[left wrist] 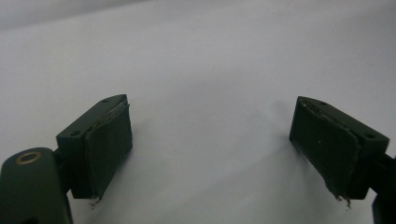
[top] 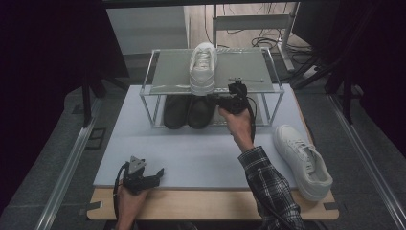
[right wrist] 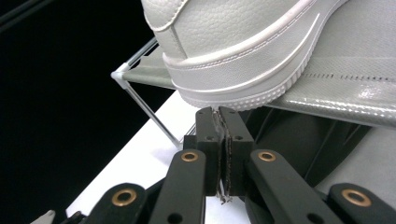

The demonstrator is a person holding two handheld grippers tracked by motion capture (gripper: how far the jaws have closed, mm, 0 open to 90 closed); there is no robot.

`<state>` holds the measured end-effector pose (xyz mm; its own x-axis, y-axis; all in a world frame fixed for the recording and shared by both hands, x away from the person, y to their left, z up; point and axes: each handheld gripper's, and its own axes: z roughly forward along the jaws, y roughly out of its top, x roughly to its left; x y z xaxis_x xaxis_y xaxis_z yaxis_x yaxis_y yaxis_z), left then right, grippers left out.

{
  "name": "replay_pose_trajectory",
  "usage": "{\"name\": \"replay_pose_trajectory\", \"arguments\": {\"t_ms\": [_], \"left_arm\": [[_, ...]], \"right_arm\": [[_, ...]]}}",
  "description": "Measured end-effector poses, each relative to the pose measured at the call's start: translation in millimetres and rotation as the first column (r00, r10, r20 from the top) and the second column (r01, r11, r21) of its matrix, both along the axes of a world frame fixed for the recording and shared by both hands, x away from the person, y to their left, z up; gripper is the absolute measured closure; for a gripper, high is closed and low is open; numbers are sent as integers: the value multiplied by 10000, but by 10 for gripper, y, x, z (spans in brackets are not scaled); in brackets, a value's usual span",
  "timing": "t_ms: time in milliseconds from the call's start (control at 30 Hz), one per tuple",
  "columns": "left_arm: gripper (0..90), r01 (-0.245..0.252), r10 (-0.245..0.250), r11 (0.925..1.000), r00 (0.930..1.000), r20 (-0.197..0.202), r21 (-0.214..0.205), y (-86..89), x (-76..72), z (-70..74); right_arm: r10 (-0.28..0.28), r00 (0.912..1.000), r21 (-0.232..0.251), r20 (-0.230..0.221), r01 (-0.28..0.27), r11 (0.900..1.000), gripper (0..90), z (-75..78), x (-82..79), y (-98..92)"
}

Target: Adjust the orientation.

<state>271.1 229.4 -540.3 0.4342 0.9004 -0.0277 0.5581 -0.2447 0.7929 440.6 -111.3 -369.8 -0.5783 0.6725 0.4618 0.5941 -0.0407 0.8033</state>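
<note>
A white sneaker stands on the top shelf of a metal-framed shoe rack, heel toward me. My right gripper is at the rack's front edge. In the right gripper view it is shut, pads pressed together with nothing between them, tips just under the sneaker's heel sole. A second white sneaker lies on the table at the right. My left gripper rests low at the front left of the white board; its jaws stand wide open over bare board.
A pair of black shoes sits on the rack's lower level, under the grey shelf. The white board lies on a wooden table. Dark curtains flank both sides, and cables lie on the floor beyond the rack.
</note>
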Motion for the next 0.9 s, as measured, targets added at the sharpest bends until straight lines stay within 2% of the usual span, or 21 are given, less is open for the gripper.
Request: {"name": "replay_pose_trajectory", "arguments": {"t_ms": [200, 500, 600, 633, 667, 800, 900], "left_arm": [[125, -13, 13, 10000, 10000, 22, 2, -1, 0, -1], [125, 25, -25, 10000, 10000, 8, 57, 3, 1, 1], [125, 8, -8, 10000, 10000, -9, 42, 1, -1, 1], [125, 1, -1, 10000, 10000, -4, 22, 0, -1, 1], [125, 4, -4, 10000, 10000, -7, 27, 0, -2, 2], [125, 3, -3, 10000, 10000, -5, 26, 0, -2, 1], [125, 4, -4, 10000, 10000, -5, 27, 0, -2, 1]], "right_arm": [[168, 9998, -136, 66, -167, 9998, 832, 40, -83, -62], [584, 9967, -1078, 566, -520, 9928, 604, 36, -244, -85], [567, 9944, -1677, 893, -412, 9850, 535, -7, -297, -94], [577, 9929, -2048, 1043, -354, 9782, 516, -27, -318, -92], [572, 9922, -2210, 1106, -316, 9748, 505, -37, -331, -92], [661, 9904, -2494, 1216, -340, 9678, 443, -76, -375, -124], [737, 9877, -2852, 1379, -317, 9579, 400, -89, -418, -143]]}}
